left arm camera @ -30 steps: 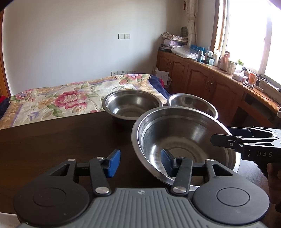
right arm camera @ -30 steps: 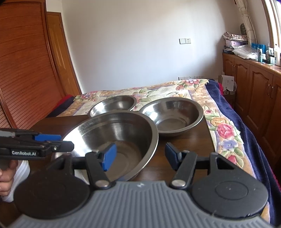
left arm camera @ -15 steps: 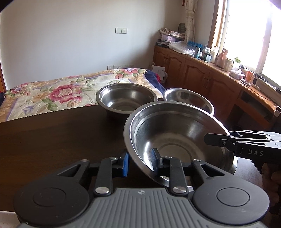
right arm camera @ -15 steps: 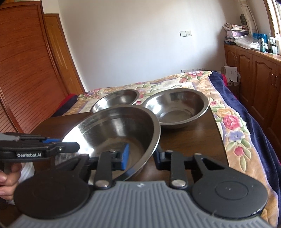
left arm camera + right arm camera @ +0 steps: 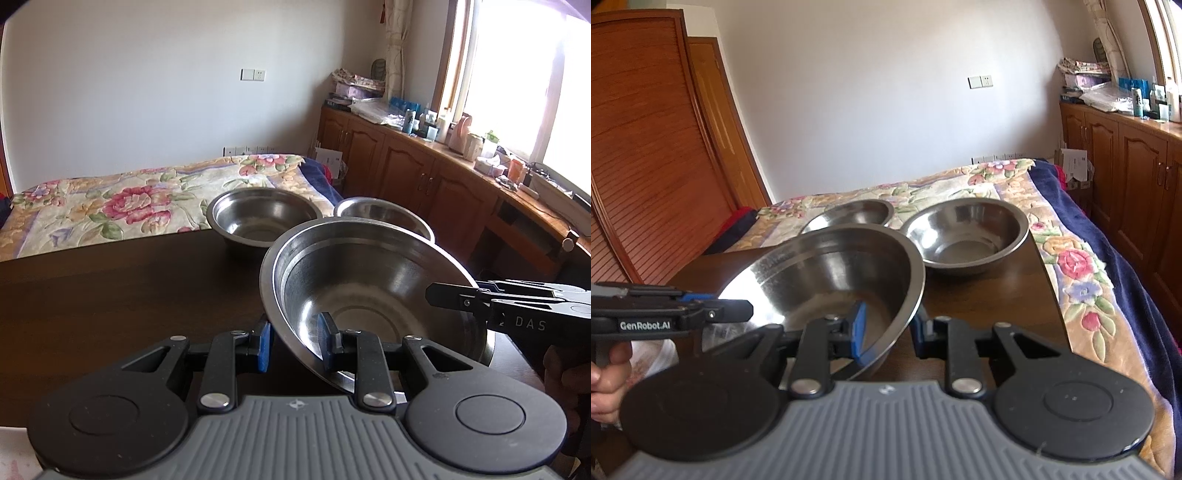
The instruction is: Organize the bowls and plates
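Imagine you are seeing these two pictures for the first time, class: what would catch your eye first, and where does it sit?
First comes the big steel bowl, close to both cameras above the dark table, with the left gripper and right gripper each closed on opposite sides of its rim. Behind it, two smaller steel bowls stand side by side at the table's far edge, before a bright floral bedspread.

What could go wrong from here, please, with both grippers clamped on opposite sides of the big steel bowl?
1. The large bowl is held only at its thin rim by the left gripper and right gripper; smooth steel could slip from the jaws.
2. Uneven motion of the two hands could twist it free.
3. The medium bowl and small bowl sit close behind; swinging forward may knock them along the dark table.
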Tool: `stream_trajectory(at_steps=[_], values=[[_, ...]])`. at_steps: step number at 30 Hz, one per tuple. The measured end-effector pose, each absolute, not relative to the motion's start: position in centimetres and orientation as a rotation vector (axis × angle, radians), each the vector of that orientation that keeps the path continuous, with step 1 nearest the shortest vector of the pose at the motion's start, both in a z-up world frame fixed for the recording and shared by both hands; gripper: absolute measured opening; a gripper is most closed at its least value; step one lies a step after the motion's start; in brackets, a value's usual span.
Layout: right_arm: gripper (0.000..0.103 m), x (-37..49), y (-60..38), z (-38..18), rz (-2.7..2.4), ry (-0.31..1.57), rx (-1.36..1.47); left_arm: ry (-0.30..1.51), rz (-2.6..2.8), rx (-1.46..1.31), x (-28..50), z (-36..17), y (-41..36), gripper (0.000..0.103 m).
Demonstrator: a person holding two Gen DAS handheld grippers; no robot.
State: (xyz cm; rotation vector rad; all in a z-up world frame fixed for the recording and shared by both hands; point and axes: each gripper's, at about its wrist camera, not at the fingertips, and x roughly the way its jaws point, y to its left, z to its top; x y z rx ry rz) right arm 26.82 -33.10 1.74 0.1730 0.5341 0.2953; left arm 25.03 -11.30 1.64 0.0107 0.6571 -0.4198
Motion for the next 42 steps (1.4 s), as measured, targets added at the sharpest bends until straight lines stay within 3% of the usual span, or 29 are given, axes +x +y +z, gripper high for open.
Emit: stream_trajectory(at_steps=[27,42], values=[[0.028,23.0,-31.0,3.3,0.319,0.496,0.143,0.585,-0.419,0.022,20.4,3.5,-8.9,0.054],[0.028,21.1,-29.2,1.2,0.348,0.537,0.147,0.598,-0.396,0.008,17.2,1.3,-6.6,0.054]])
